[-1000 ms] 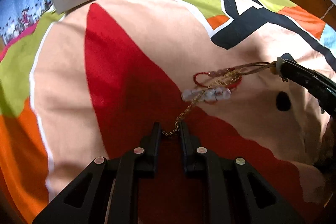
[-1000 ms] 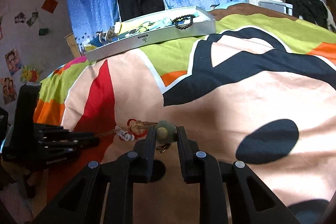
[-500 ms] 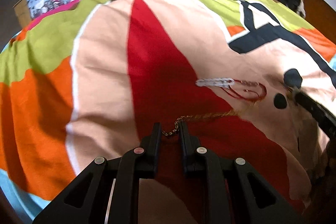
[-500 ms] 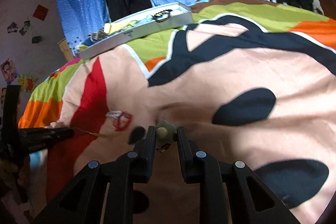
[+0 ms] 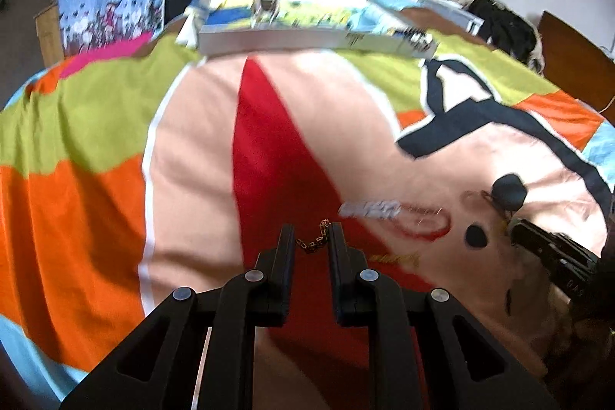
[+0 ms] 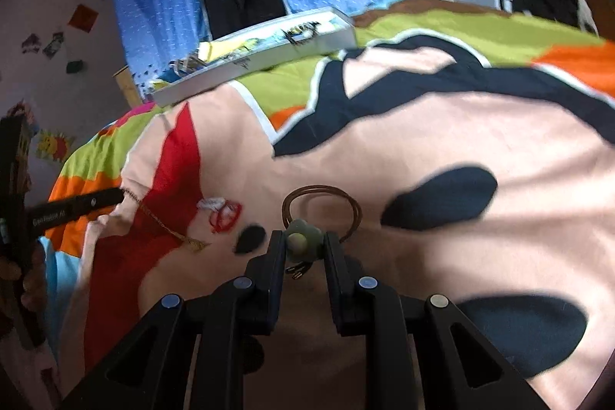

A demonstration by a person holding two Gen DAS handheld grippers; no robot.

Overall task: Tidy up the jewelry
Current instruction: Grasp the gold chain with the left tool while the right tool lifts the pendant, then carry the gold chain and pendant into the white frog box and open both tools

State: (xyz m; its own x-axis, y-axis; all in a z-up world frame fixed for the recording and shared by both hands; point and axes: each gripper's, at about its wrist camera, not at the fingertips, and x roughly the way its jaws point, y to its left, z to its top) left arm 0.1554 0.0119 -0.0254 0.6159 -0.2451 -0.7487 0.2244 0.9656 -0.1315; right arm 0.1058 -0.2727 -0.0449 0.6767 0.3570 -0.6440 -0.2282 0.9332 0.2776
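Observation:
My left gripper (image 5: 311, 237) is shut on the end of a thin gold chain (image 5: 316, 241), lifted above the bedspread. In the right wrist view the gold chain (image 6: 161, 223) hangs from the left gripper's fingers (image 6: 92, 202) down to the cloth. My right gripper (image 6: 300, 244) is shut on a green flower bead (image 6: 300, 241) of a brown cord bracelet (image 6: 322, 203), whose loop stands free ahead of the fingers. A red string bracelet with white beads (image 5: 392, 212) lies on the bedspread between the two grippers. The red string bracelet (image 6: 223, 214) also shows in the right wrist view.
A long white jewelry tray (image 5: 307, 39) holding several items sits at the bed's far edge; the same tray (image 6: 261, 58) carries a dark bead bracelet (image 6: 303, 29). The colourful bedspread (image 5: 115, 141) covers the whole bed. Blue curtains and dark clothes hang behind.
Both grippers have risen and pulled apart. The gold chain and the brown cord bracelet have come free of the red bracelet, which now lies alone on the cloth.

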